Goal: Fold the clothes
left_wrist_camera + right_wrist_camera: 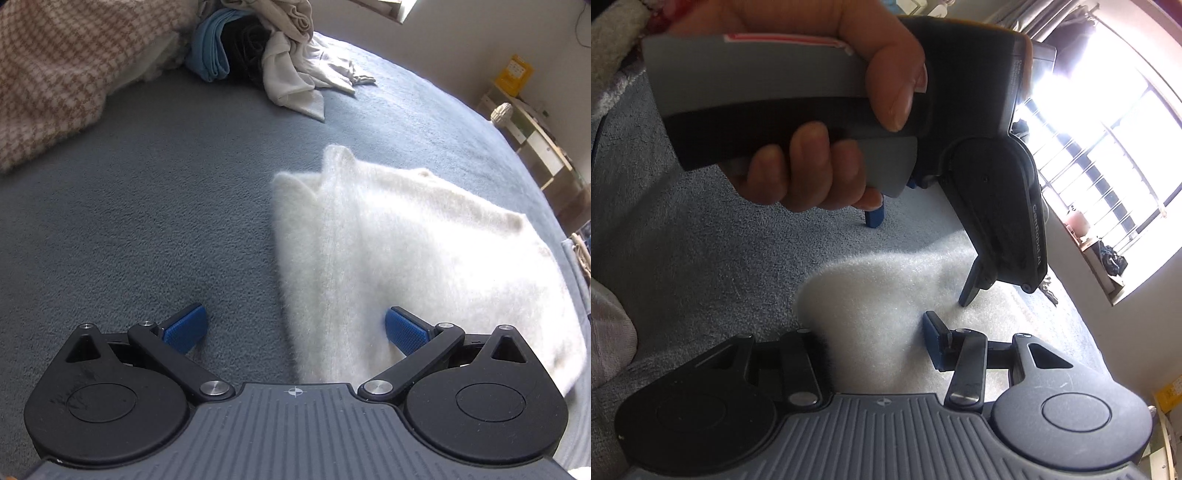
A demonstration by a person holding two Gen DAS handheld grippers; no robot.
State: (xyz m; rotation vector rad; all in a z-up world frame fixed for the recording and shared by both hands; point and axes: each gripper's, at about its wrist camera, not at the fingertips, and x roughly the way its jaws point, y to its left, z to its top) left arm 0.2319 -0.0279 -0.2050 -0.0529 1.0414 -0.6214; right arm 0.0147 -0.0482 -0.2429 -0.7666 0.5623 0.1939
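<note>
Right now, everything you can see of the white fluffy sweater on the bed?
The white sweater looks like fuzzy, long-napped knit. It is partly folded into a thick bundle and lies flat on the blue-grey bedcover, apart from the clothes pile. The left gripper is open, straddling its near edge. The right gripper has fabric between its fingers; grip unclear.

The white sweater (pixel 424 258) is a fluffy, long-napped knit, lying on a blue bedspread (pixel 147 221) of nubbly matt fleece. The left gripper (pixel 293 326) has matt black plastic arms, ribbed grey housing, textured blue pads (pixel 184 328) and polished metal pivots (rivet-like). The houndstooth blanket (pixel 55 74) looks woolly.
</note>
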